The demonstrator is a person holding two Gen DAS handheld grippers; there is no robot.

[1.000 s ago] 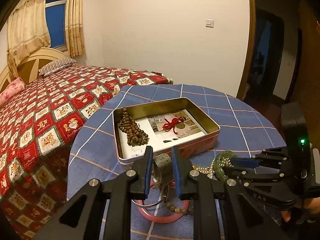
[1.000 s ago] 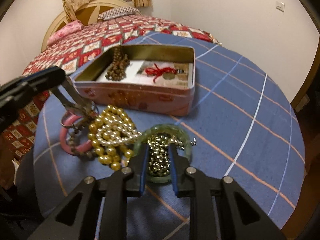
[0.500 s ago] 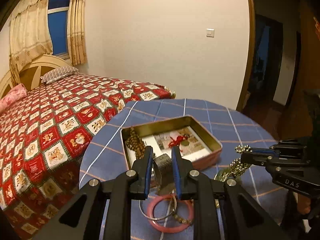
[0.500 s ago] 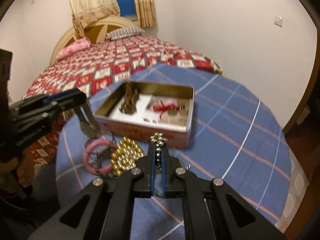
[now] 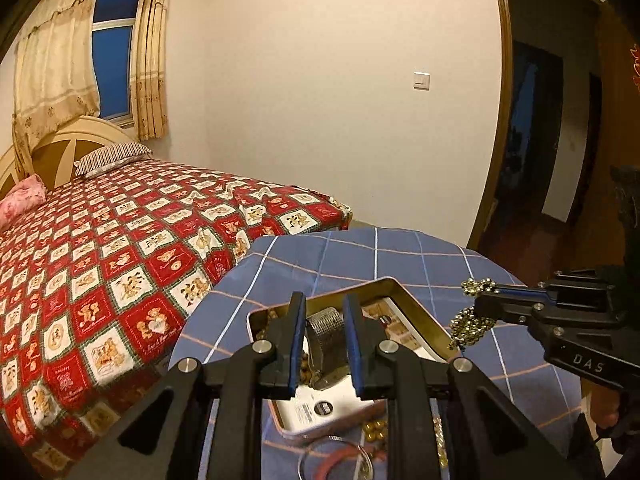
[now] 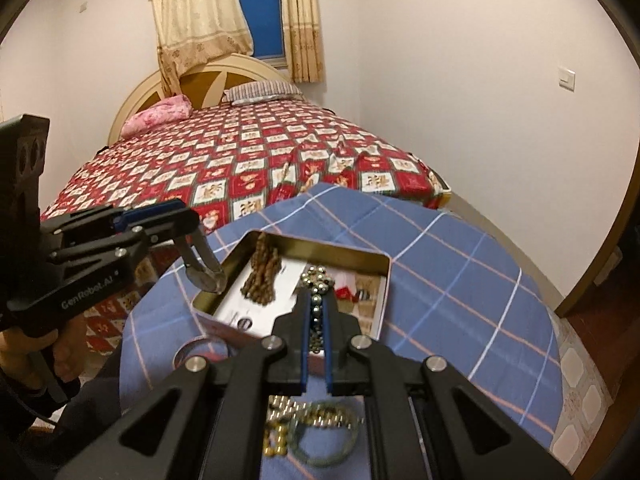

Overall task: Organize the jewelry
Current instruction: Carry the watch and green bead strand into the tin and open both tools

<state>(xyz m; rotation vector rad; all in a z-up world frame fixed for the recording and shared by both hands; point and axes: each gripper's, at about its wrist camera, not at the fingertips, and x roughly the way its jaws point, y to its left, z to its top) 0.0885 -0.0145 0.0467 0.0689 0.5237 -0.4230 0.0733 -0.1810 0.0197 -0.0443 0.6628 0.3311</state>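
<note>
Both pieces were mid-carry toward the open rectangular metal tin (image 6: 386, 276) on the blue checked tablecloth (image 6: 460, 280). The left gripper (image 5: 323, 320) was clamped on a silver mesh watch band (image 5: 326, 322), hanging over the tin's near corner. The right gripper (image 6: 316, 312), jaws almost shut, pinched a strand of small brassy metal beads (image 6: 317, 280) above the tin. I judged the next move to be lowering over a free patch, then releasing.

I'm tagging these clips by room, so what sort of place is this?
Most likely a home bedroom. A bed with a red patterned cover and pillows fills the back, a curtained window sits above its headboard, and a small table holds a tin of jewelry.
</note>
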